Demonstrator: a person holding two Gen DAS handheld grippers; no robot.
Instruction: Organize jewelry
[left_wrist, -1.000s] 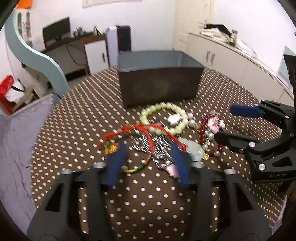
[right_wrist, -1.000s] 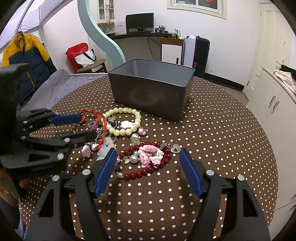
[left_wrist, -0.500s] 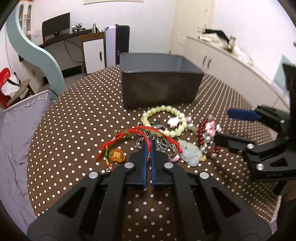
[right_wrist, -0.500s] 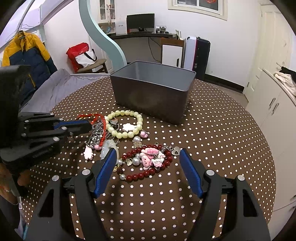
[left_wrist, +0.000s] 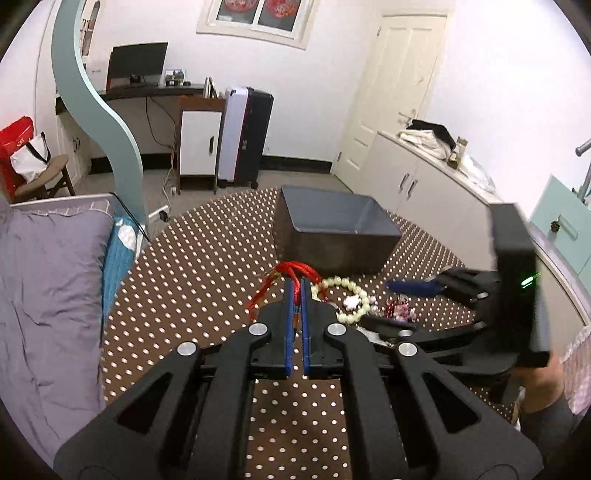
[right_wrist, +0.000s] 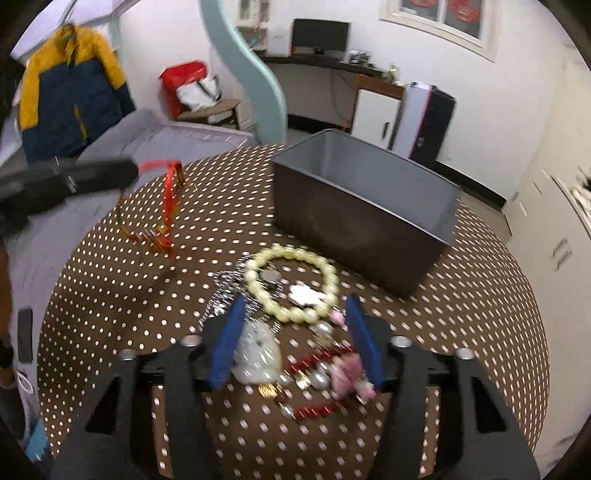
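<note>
From the left wrist: the left gripper (left_wrist: 295, 286) is clamped on one red cord (left_wrist: 295, 271), lifted before one gray bin (left_wrist: 334, 236) — nothing visible inside. From the right wrist: the right gripper (right_wrist: 295, 319) is closing over one white pendant (right_wrist: 258, 356) and one red bead bracelet (right_wrist: 314, 406) — beside one pale bead bracelet (right_wrist: 295, 282) on the table (right_wrist: 461, 332).

Left gripper (left_wrist: 295, 291) clamped on red cord bracelet (left_wrist: 291, 273), lifted off polka-dot tablecloth (left_wrist: 192, 280). Grey bin (left_wrist: 332, 236) beyond; right gripper (left_wrist: 402, 306) closing over bead bracelets (left_wrist: 351, 301).

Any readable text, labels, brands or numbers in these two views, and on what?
None can be read.
White box on the far desk: printed mark, too small and blurred.
Window decorations: red patterns, no legible characters.
Dark bin: no label visible.
</note>
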